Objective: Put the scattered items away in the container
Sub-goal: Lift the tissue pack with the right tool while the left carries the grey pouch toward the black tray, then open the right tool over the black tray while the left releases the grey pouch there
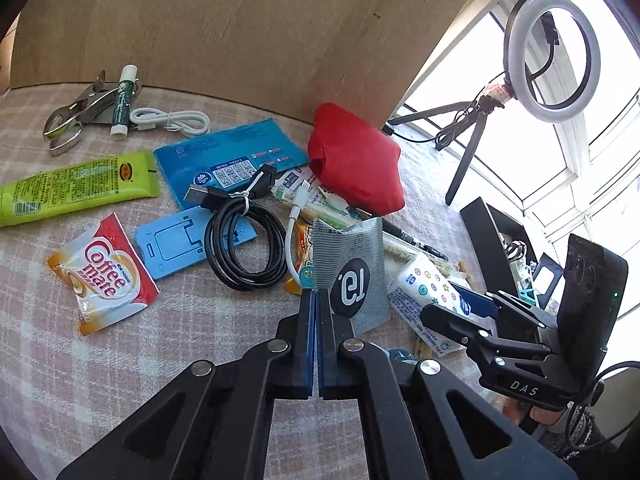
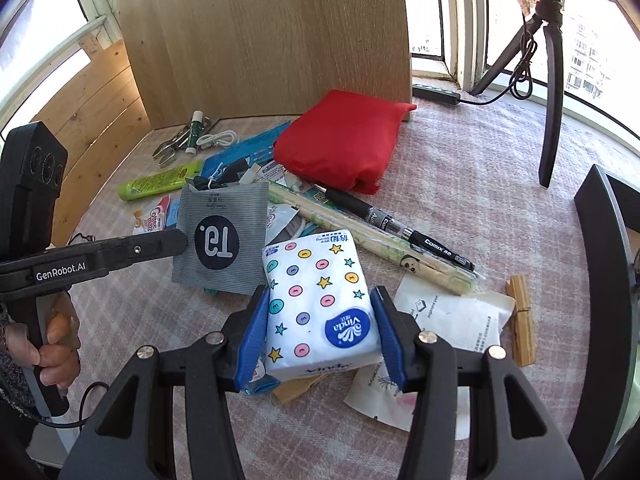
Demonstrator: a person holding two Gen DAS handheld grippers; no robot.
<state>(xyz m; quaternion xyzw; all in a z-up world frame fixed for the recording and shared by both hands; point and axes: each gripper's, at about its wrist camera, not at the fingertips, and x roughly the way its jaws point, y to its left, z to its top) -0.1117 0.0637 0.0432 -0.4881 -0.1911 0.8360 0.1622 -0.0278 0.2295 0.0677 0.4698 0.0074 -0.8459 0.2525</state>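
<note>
My left gripper [image 1: 316,300] is shut on the edge of a grey striped T9 sachet [image 1: 352,276], held a little above the cloth; the sachet also shows in the right wrist view [image 2: 224,240]. My right gripper [image 2: 320,328] has its blue pads on both sides of a white tissue pack [image 2: 316,300] with coloured dots and stars, and it also shows in the left wrist view [image 1: 476,304]. The black container [image 2: 608,280] stands at the right edge; it also shows in the left wrist view [image 1: 492,248].
Scattered on the checked cloth are a red pouch [image 2: 344,144], black pen [image 2: 400,228], chopsticks [image 2: 372,236], wooden clothespin [image 2: 520,316], white sachets [image 2: 452,312], black cable [image 1: 244,244], Coffee-mate sachet [image 1: 104,276], green tube [image 1: 76,188]. A wooden board [image 2: 260,40] stands behind. A ring-light tripod [image 1: 552,56] stands right.
</note>
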